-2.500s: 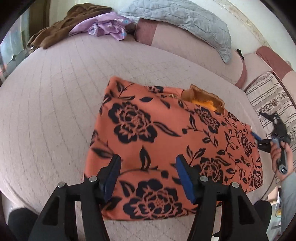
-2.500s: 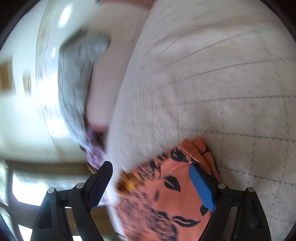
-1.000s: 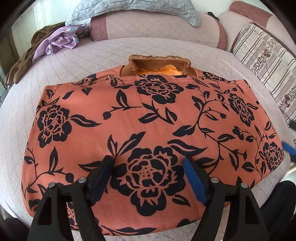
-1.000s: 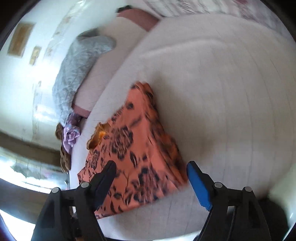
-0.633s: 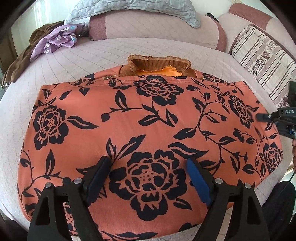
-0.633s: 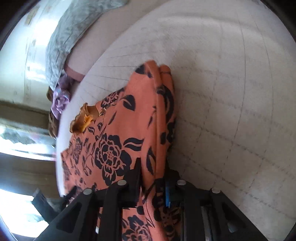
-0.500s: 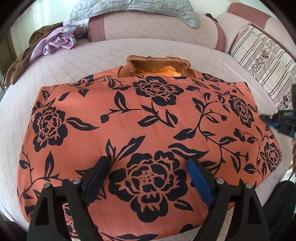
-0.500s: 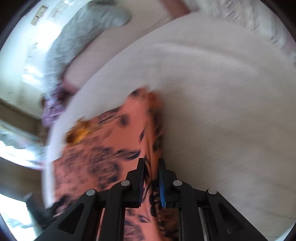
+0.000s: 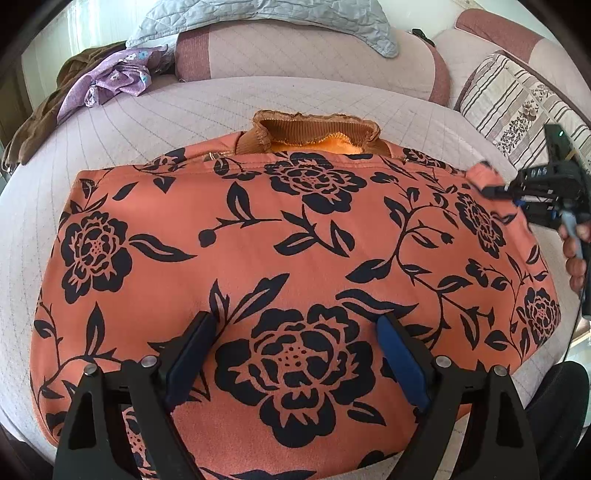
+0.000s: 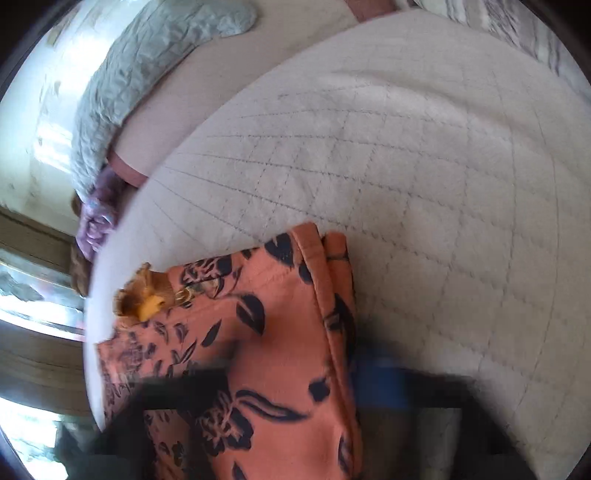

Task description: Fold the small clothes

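An orange garment (image 9: 295, 236) with black flowers lies flat on the quilted bed (image 9: 177, 107), its brown ribbed collar (image 9: 317, 129) at the far side. My left gripper (image 9: 295, 354) hovers open over the near hem, a large flower showing between its fingers. At the garment's right edge my right gripper (image 9: 491, 190) has its jaws closing on a pinch of fabric, and that corner stands lifted off the bed. In the right wrist view the garment (image 10: 273, 332) runs between the fingers, which are smeared by motion blur.
A grey quilted pillow (image 9: 266, 14) lies on the pink bolster at the back. Purple and brown clothes (image 9: 110, 77) are piled at the far left. A striped cushion (image 9: 517, 99) sits at the right. A hand (image 9: 576, 254) holds the right gripper.
The right gripper swung in to the garment's right edge, its jaws went from wide to nearly together on the fabric, and the corner rose. The left gripper stayed over the hem.
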The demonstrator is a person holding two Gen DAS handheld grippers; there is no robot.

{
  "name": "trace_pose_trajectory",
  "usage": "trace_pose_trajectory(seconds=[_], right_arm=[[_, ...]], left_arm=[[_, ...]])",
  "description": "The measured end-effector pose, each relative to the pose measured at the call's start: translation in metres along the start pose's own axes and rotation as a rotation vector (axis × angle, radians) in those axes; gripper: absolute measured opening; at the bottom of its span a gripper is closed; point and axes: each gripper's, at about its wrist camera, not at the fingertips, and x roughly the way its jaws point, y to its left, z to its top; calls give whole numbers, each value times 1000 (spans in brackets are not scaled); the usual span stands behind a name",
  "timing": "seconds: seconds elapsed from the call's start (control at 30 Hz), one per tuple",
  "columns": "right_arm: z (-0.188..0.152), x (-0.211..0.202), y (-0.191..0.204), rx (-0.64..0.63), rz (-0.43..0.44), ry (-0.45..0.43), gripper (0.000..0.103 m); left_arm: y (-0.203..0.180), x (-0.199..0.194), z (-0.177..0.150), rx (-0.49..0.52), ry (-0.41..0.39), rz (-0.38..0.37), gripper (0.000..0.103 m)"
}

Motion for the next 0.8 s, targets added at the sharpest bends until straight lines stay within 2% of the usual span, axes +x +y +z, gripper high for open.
trace_pose_trajectory(seconds=[0.07,0.13,0.17,0.2,0.27,0.3,0.37,0.47,0.57,0.6,0.67,0.73,0.8], right_arm=[[0,-10,10,-17,-26,-45,14],[1,-4,4,5,-92,-24,23],[1,-2,-1,31,-105,-16,33],[-1,-5,-3,57,-106,-26,50],[-9,-25,-3,64,-153,-82,75],[-14,-41,3,35,-165,-133,75],[-24,-64,13,7,-133,-178,75],[-52,-93,29,-8,-11,-192,75],[-108,-104,35,49,162,-171,78],[-120,-102,33,72,189,-162,81],[-158,-76,20,181,254,-89,82],[-177,-55,-2,291,282,-44,82],[-191,-43,-21,418,326,-48,82]], left_arm=[[0,0,-1,-2,-4,4,90],[-2,1,-1,0,-3,12,90],[-2,0,-1,-2,0,8,90],[-1,0,0,-5,3,0,90],[0,0,0,-1,5,-4,90],[0,0,0,0,5,-1,90],[-1,1,0,-4,2,5,90],[-1,1,0,-9,0,4,91],[-1,1,0,-11,1,3,91],[-1,1,0,-11,2,2,91],[-1,1,0,-10,2,2,91],[1,1,0,-8,6,-5,91],[2,1,0,-7,12,-12,91]])
